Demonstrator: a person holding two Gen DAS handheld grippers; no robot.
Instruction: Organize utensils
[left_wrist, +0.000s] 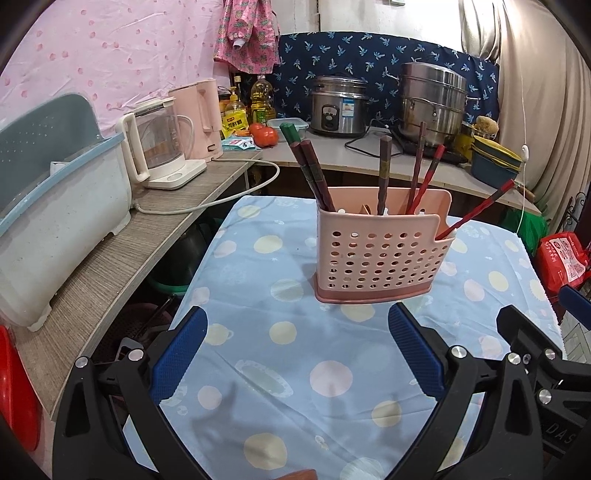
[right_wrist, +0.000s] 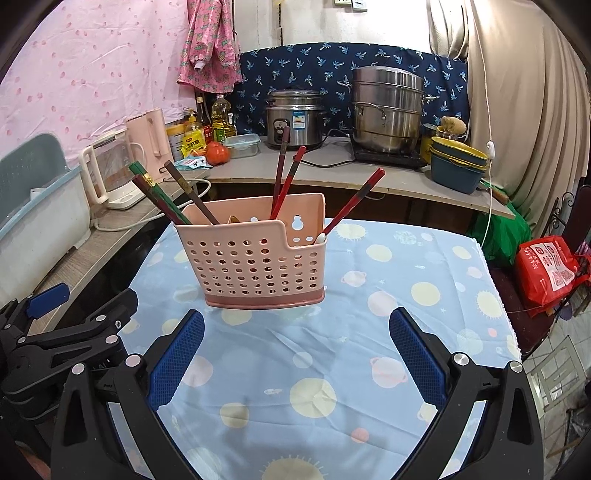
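Both claws hang released and empty over the desk (left_wrist: 258, 280), left claw (left_wrist: 297, 354) beside right claw (right_wrist: 297, 356). Just ahead of them stands the pink perforated utensil holder (left_wrist: 380, 258), chopsticks (left_wrist: 384, 173) leaning upright inside, one red chopstick (right_wrist: 354, 199) tilting from its right compartment.

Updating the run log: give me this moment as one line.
left gripper: open, empty | right gripper: open, empty | chopsticks: in pink holder | tablecloth: no loose utensils seen
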